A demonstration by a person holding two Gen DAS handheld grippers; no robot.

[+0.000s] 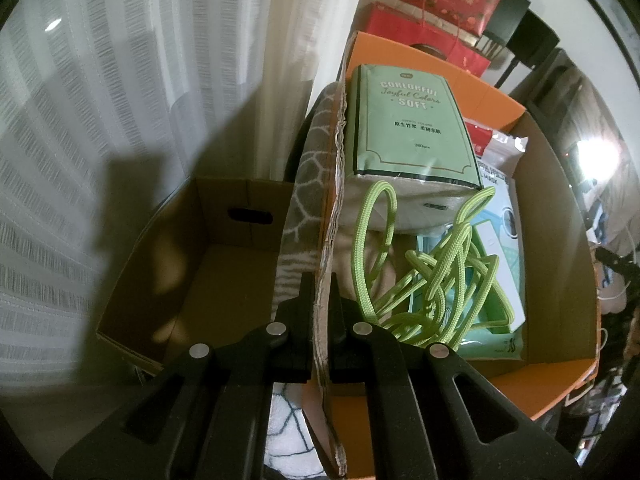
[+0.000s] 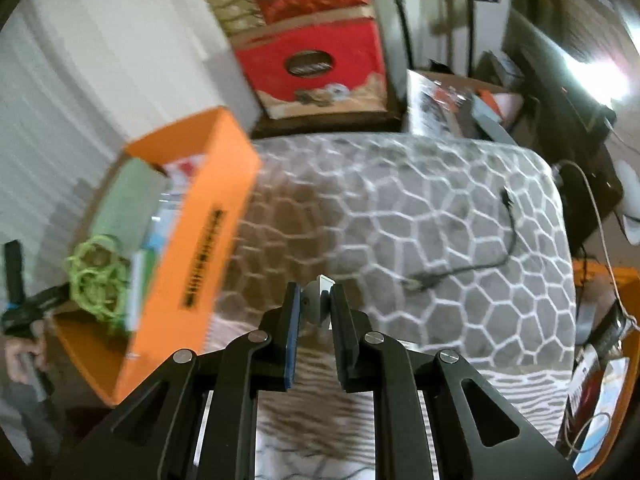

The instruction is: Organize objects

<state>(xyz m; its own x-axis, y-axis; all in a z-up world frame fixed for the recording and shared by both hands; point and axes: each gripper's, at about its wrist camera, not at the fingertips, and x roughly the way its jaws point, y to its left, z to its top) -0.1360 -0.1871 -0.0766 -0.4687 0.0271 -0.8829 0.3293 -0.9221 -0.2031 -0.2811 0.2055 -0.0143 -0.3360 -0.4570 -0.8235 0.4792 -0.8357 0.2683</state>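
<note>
Left tongs (image 1: pixel 320 300) were clamped on the orange box's (image 1: pixel 432 68) stiff cardboard wall, while right tongs (image 2: pixel 314 304) gripped a small, light, rigid white-grey object (image 2: pixel 319 300) above the bed (image 2: pixel 400 208), best held across its flat faces.

green tissue pack (image 1: pixel 408 128) reads "Joyful Colors SOFT"
</note>
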